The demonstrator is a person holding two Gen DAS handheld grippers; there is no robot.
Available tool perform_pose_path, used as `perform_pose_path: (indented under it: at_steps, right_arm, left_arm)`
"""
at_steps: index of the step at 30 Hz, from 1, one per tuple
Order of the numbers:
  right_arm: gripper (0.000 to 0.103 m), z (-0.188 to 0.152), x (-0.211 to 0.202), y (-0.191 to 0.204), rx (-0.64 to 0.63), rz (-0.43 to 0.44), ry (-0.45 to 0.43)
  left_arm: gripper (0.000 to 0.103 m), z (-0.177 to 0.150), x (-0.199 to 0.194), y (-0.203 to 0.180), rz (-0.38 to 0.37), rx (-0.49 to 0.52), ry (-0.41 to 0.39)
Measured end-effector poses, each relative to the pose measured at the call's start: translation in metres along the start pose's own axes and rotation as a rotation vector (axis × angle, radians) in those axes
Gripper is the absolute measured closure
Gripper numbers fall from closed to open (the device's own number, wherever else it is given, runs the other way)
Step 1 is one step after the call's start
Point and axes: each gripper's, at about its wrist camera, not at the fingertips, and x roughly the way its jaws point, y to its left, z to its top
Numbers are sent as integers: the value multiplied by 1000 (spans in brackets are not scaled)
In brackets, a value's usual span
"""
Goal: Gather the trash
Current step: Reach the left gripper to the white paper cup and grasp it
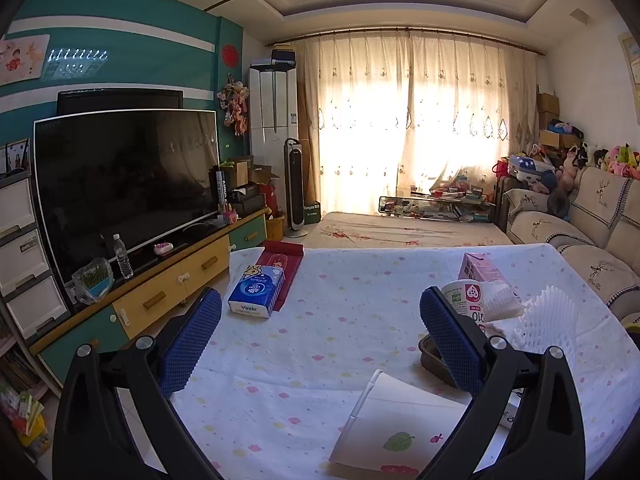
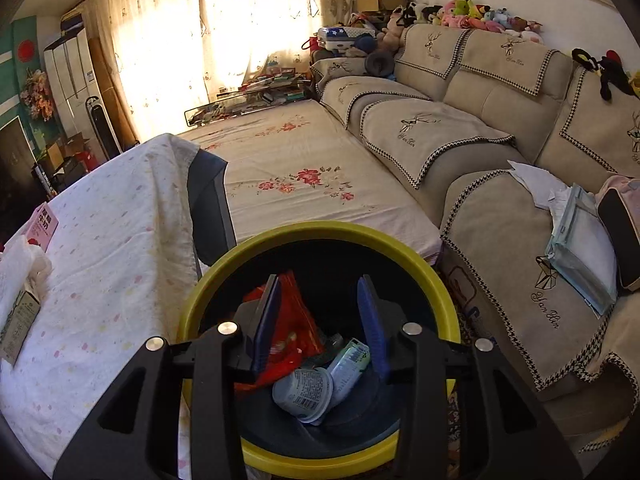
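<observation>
My right gripper [image 2: 319,280] hangs open over the yellow-rimmed trash bin [image 2: 320,230], pointing down into it. Inside the bin lie a red wrapper [image 2: 296,332], a pale yogurt cup [image 2: 304,394] and a small bottle [image 2: 350,364]; the wrapper sits just behind the left finger, and nothing is gripped. My left gripper [image 1: 320,298] stands wide open over the dotted tablecloth [image 1: 320,320], empty. On the table I see a blue tissue pack [image 1: 256,292], a red packet [image 1: 282,264], a pink carton [image 1: 482,268], a white cup [image 1: 466,300], white foam netting [image 1: 548,324] and a dark tray [image 1: 434,356].
A white paper bag with a leaf print [image 1: 392,428] lies near the table's front. A TV [image 1: 128,184] on a yellow cabinet [image 1: 168,284] stands left. The beige sofa [image 2: 500,128] runs along the right, a flowered mattress [image 2: 304,172] beyond the bin.
</observation>
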Motion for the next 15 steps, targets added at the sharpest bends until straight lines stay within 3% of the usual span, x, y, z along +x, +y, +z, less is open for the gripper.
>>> perform_pose_path:
  at_steps: [5,11,15]
  right_arm:
    - [64,6,-19,7,26,51,-78]
    - [41,1,-56,65,-32,173,-255]
    - [35,-11,-64,100,-85,234,-321]
  left_arm:
    - [5,0,0,0,-1,1,0]
    - [5,1,-1,0,-15,2,-6]
    - [5,1,-1,-1,-29,10,-7]
